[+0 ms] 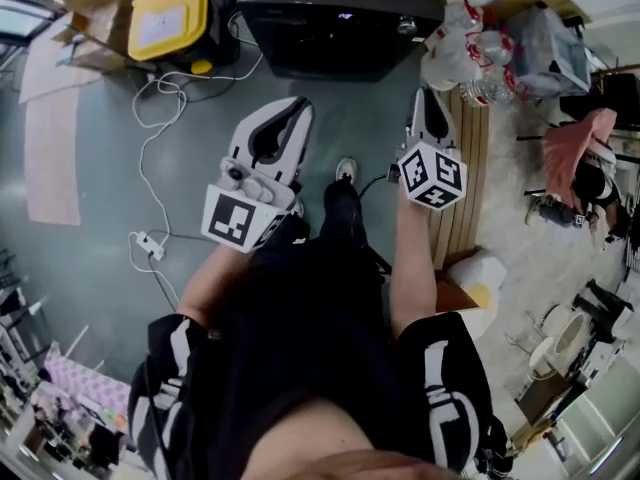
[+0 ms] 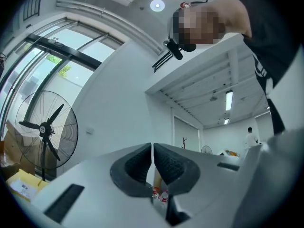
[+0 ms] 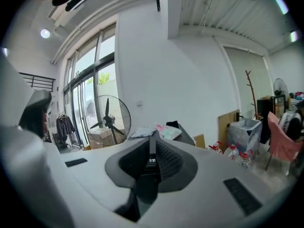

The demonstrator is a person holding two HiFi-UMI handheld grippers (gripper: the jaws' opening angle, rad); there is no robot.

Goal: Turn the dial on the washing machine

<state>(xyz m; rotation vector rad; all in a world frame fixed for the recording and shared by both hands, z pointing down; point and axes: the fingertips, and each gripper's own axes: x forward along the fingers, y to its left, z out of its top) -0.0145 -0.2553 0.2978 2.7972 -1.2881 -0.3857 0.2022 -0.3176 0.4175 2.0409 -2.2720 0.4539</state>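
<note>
The washing machine (image 1: 340, 18) is a dark box on the floor at the top of the head view, with a small round knob (image 1: 405, 26) near its right corner. Both grippers are held up in front of the person and point toward it from a distance. My left gripper (image 1: 293, 110) (image 2: 152, 151) is shut, its ribbed pads almost meeting with nothing between them. My right gripper (image 1: 430, 98) (image 3: 153, 144) is shut too and holds nothing. Past its jaws the machine's lit display (image 3: 151, 160) shows, with clothes (image 3: 164, 131) lying on top.
A yellow box (image 1: 170, 18) stands left of the machine. A white cable with a power strip (image 1: 150, 243) trails over the floor. Water bottles (image 1: 470, 48), wooden slats (image 1: 468, 178) and a pink chair (image 1: 580, 148) are on the right. A standing fan (image 3: 108, 120) is by the window.
</note>
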